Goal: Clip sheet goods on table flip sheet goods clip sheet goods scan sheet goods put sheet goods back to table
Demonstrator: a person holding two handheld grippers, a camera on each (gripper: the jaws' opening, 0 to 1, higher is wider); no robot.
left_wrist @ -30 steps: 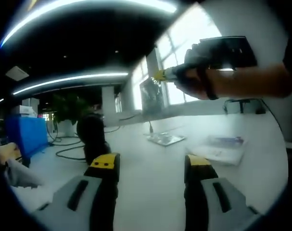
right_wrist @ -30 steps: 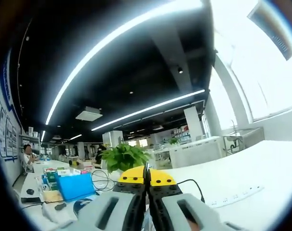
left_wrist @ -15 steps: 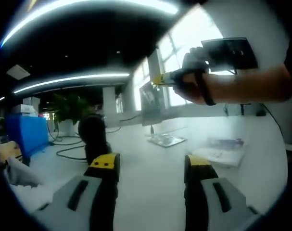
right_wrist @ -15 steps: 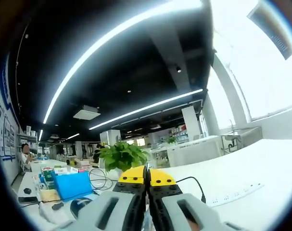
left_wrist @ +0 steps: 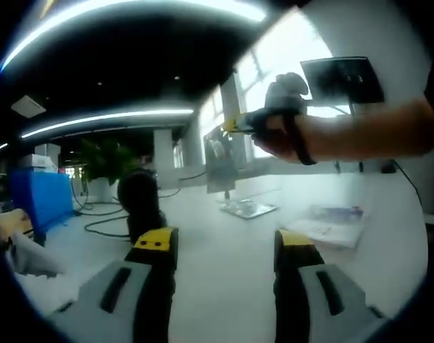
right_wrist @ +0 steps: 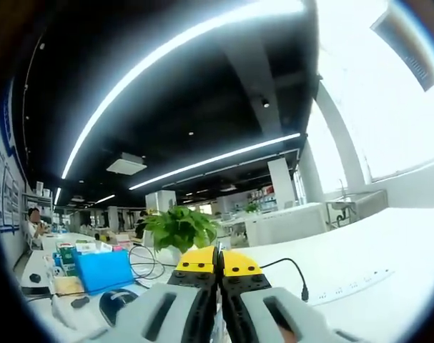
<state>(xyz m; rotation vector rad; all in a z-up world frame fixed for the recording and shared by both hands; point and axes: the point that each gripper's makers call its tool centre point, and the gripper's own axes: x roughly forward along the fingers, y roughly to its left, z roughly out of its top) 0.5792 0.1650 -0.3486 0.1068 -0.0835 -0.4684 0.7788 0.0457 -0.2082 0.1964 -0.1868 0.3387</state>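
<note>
In the left gripper view a hand [left_wrist: 284, 125] holds my right gripper [left_wrist: 234, 126] up above the white table [left_wrist: 224, 271], coming in from the right. A thin, dark, see-through sheet [left_wrist: 219, 161] hangs from its yellow tips. My left gripper [left_wrist: 224, 243] sits low over the table, open, with nothing between its jaws. More flat packs lie on the table: one [left_wrist: 247, 208] under the hanging sheet and one [left_wrist: 329, 222] to the right. In the right gripper view my right gripper [right_wrist: 218, 261] is shut and points up across the room.
A black rounded device [left_wrist: 139, 204] with a cable stands left of centre on the table. A blue box [left_wrist: 36, 200] and pale bags [left_wrist: 29, 261] sit at the left. A potted plant [right_wrist: 179, 229], a power strip [right_wrist: 349, 287] and a person [right_wrist: 35, 221] are farther off.
The right gripper and its hanging sheet have moved a little left and lower in the left gripper view. The left gripper has stayed put.
</note>
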